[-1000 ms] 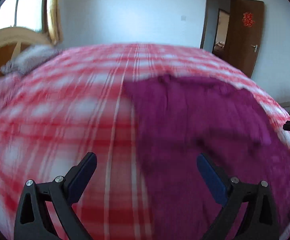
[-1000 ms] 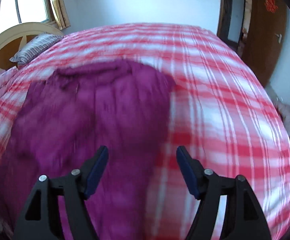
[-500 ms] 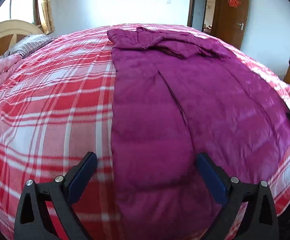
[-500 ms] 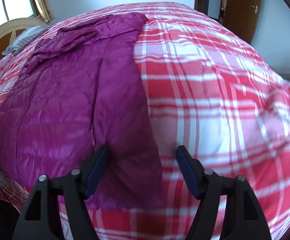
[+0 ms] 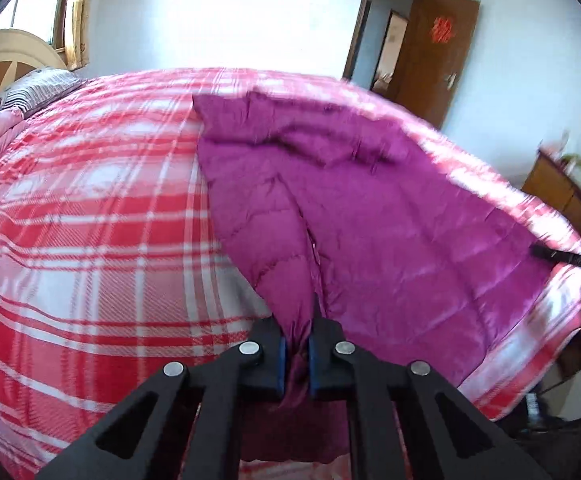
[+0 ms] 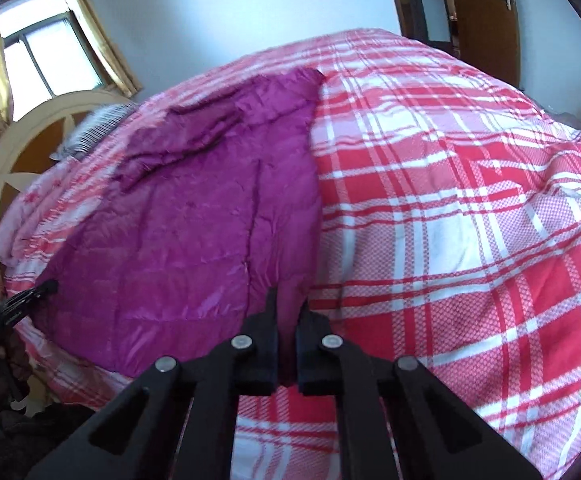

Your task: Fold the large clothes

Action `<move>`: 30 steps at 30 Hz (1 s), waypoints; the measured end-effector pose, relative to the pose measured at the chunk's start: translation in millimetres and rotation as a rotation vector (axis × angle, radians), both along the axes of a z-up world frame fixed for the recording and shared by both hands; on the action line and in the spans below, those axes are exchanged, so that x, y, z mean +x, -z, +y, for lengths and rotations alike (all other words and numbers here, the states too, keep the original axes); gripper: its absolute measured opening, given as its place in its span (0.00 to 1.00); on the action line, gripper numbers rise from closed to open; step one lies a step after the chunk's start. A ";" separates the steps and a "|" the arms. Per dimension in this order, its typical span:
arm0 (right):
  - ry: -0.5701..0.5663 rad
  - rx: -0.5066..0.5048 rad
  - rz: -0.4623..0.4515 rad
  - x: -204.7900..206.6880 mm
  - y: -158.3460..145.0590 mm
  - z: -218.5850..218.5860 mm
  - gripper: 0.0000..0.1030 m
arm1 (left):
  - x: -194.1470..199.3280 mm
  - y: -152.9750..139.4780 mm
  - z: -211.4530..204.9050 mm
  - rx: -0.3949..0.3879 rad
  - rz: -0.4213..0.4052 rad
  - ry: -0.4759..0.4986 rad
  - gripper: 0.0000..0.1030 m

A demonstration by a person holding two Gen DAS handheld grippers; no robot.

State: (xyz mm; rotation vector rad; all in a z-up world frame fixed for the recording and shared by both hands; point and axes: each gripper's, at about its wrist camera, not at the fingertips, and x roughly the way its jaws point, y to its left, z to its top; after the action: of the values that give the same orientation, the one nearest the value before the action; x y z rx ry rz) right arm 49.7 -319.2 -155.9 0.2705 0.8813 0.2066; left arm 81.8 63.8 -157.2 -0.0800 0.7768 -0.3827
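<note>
Coat: a magenta quilted coat (image 5: 370, 216) lay flat on a bed (image 5: 90, 240) with a red-and-white plaid cover.
Left claw (image 5: 295, 354): pinched tight on the coat's near hem.
Right claw (image 6: 287, 354): clamped on the hem's other corner.
Writing: a red paper character (image 5: 441, 29) on the brown door (image 5: 438, 52), too blurred to read.

Right gripper (image 6: 287, 346) clamped on the near hem of the purple quilted coat (image 6: 194, 232), fabric pinched between both jaws. Coat lies flat on the red plaid bedspread (image 6: 450, 220), running toward 11 o'clock. Left gripper (image 6: 30, 296) grips the hem at 9 o'clock.
</note>
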 end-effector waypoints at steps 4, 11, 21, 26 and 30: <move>-0.038 0.062 -0.063 -31.6 -34.9 1.6 0.07 | -28.0 -45.4 13.0 -0.013 -0.052 0.047 0.07; -0.062 0.137 -0.239 -87.4 -112.6 -4.7 0.07 | -60.1 -110.1 46.0 -0.155 -0.079 0.097 0.07; -0.004 0.184 -0.352 39.7 -148.9 -11.1 0.07 | 75.4 -127.1 16.5 -0.103 -0.060 0.087 0.07; 0.064 0.135 -0.276 135.2 -129.8 -14.0 0.07 | 174.5 -90.3 25.0 -0.062 0.015 -0.019 0.22; 0.094 0.126 -0.193 189.0 -101.4 -15.3 0.07 | 212.2 -67.3 51.1 -0.110 0.062 -0.094 0.24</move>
State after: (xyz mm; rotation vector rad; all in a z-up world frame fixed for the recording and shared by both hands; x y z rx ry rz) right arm 238.7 -334.5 -54.5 0.4020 0.6635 0.1978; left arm 294.0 114.9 -89.9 -0.2312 0.8097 -0.3351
